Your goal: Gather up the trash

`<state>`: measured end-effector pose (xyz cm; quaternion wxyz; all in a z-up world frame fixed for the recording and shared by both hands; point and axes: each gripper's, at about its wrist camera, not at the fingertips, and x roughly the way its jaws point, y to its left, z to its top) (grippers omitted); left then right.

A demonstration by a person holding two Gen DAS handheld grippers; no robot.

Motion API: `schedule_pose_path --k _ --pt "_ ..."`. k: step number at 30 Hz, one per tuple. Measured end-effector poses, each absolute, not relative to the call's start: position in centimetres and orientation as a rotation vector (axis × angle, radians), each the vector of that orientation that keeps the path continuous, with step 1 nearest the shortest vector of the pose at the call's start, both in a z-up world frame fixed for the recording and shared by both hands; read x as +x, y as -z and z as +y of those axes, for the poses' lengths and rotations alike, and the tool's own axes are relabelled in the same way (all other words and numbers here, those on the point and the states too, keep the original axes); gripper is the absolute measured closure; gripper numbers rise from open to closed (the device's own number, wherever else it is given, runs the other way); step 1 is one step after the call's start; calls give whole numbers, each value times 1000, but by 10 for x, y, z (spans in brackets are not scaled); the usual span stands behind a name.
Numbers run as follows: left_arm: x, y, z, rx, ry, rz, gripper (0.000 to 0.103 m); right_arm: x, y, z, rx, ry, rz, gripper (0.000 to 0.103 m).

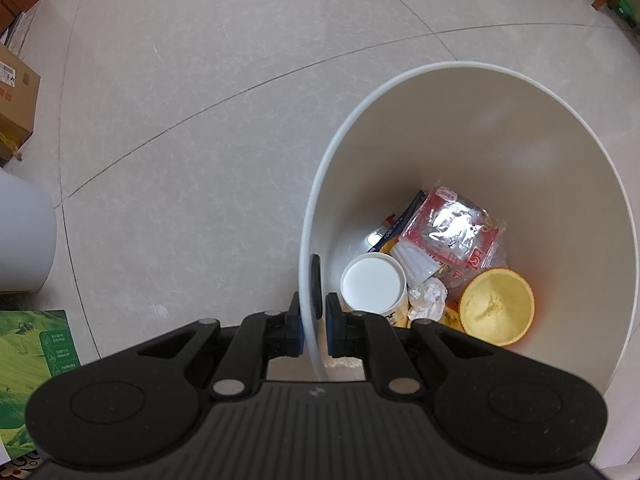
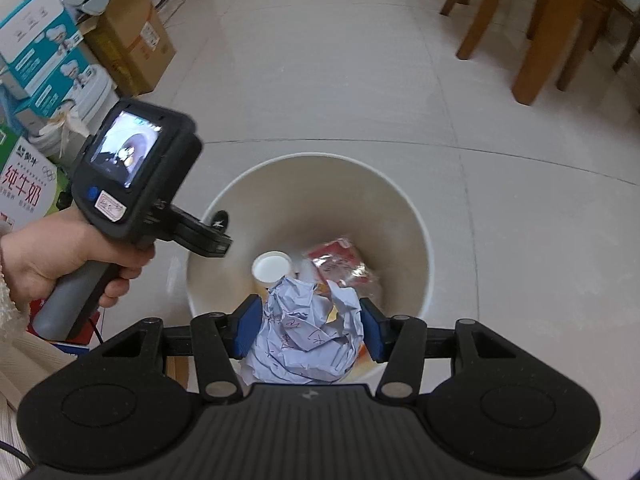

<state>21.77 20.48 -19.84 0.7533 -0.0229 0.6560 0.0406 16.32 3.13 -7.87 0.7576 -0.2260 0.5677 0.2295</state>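
A white waste bin point(image 1: 520, 92) stands on the tiled floor. My left gripper point(image 1: 314, 320) is shut on its near rim, one finger outside and one inside. At the bottom lie a white lidded cup point(image 1: 374, 286), a red-and-clear wrapper point(image 1: 452, 232), a small paper wad point(image 1: 428, 298) and an orange peel half point(image 1: 496, 306). In the right wrist view my right gripper point(image 2: 310, 330) is shut on a crumpled ball of written-on paper point(image 2: 308, 336), held over the bin point(image 2: 320, 164) near its front rim. The left gripper point(image 2: 218, 226) and the hand holding it show at the bin's left rim.
Cardboard and printed boxes point(image 2: 132, 36) are stacked at the left, with a green carton point(image 1: 36, 364) and a white container point(image 1: 24, 240) near the bin. Wooden chair legs point(image 2: 540, 36) stand at the far right. Open tiled floor point(image 1: 200, 80) lies beyond the bin.
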Motion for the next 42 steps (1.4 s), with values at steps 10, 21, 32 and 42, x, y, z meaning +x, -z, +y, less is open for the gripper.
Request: schedule_pose_path --k 10,21,32,42 --pt "219 198 205 -49 -91 1433 95 167 116 48 -483 -515 1296 46" --pt "218 198 206 -55 -81 1435 95 162 126 52 -494 -514 1304 8" --pt "217 199 203 -45 -76 1439 94 164 103 20 -452 -422 1273 2" --pt "218 192 191 -29 -37 1408 43 166 100 18 -414 -428 1271 2"
